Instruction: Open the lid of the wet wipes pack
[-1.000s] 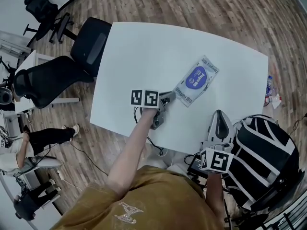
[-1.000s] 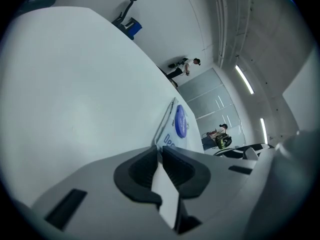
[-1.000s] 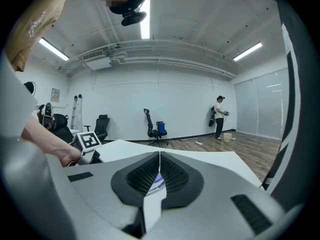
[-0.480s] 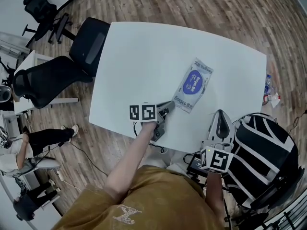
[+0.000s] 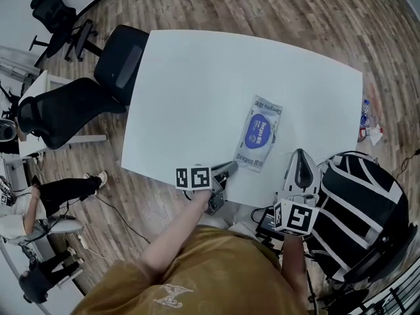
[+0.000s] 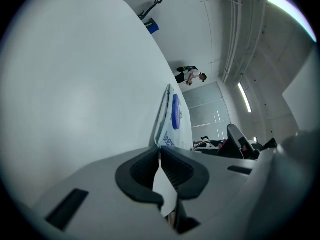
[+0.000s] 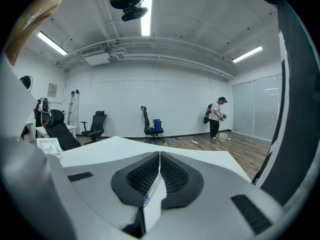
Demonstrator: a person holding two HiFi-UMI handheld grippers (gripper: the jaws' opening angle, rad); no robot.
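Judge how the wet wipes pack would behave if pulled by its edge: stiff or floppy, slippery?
Probably floppy: the wet wipes pack is a film pouch, pinched at its thin seam by the left gripper. Likely slides easily on the smooth white table.

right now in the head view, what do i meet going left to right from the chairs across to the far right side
black office chairs → left gripper → wet wipes pack → right gripper → black and white striped object
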